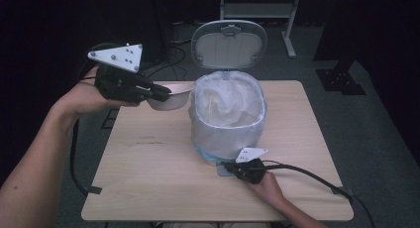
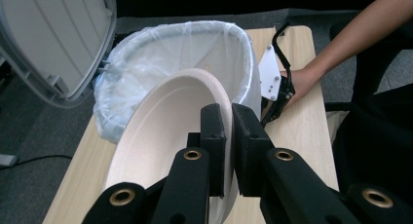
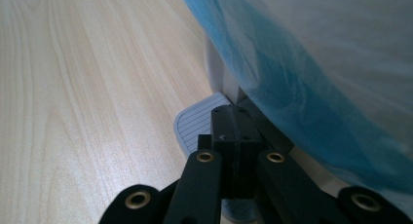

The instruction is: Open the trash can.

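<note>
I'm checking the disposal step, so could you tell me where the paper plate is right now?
In the high view the paper plate is clamped in the left gripper, held above the table's far left, just left of the lined bin's rim.

1. The bin (image 1: 227, 120) stands on the surface (image 1: 148, 158), toward its far middle, with its lid (image 1: 229, 43) raised upright behind it.
2. A bag (image 1: 237, 89) sits in the bin, folded over the rim.
3. The plate (image 1: 171, 96) is held above the surface, just left of the bin's rim, in the left tool (image 1: 157, 93).
4. The right tool (image 1: 229, 167) sits at the pedal (image 3: 199, 124), before the bin's base.
</note>
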